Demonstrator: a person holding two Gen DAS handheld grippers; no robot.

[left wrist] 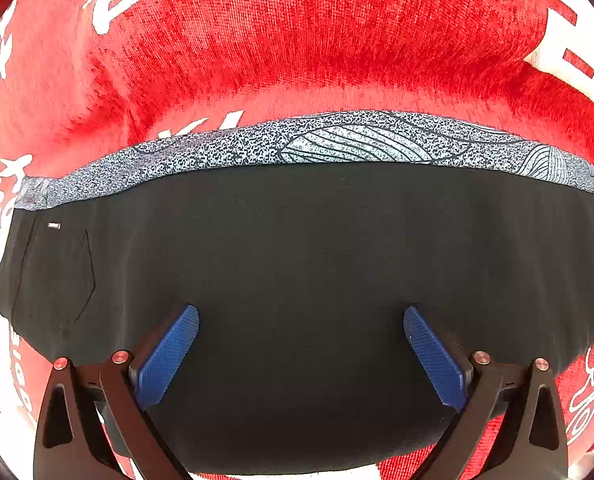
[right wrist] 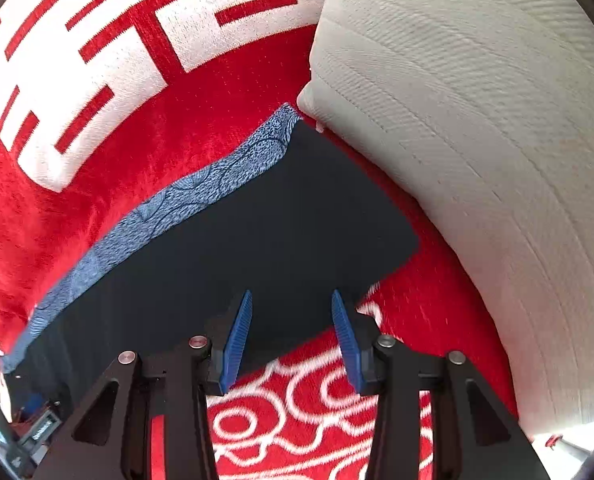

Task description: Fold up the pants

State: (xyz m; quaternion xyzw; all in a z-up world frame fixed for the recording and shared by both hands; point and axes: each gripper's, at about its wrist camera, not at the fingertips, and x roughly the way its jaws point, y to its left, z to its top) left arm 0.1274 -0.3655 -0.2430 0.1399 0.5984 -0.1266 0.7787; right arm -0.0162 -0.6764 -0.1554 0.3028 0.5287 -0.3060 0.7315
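Observation:
The black pants (left wrist: 297, 248) lie flat on a red blanket, with a blue-grey patterned strip (left wrist: 337, 144) along their far edge. A back pocket and a small label show at the left. My left gripper (left wrist: 301, 316) hovers over the middle of the pants, wide open and empty. In the right wrist view the pants (right wrist: 257, 232) end at a straight hem edge on the right. My right gripper (right wrist: 292, 300) is open and empty over that near corner, with its blue pads (right wrist: 239, 336) apart.
The red blanket (left wrist: 297, 32) with white characters covers the surface all around. A large white pillow (right wrist: 477, 120) lies at the right, touching the far corner of the pants. Some dark equipment shows at the lower left of the right wrist view.

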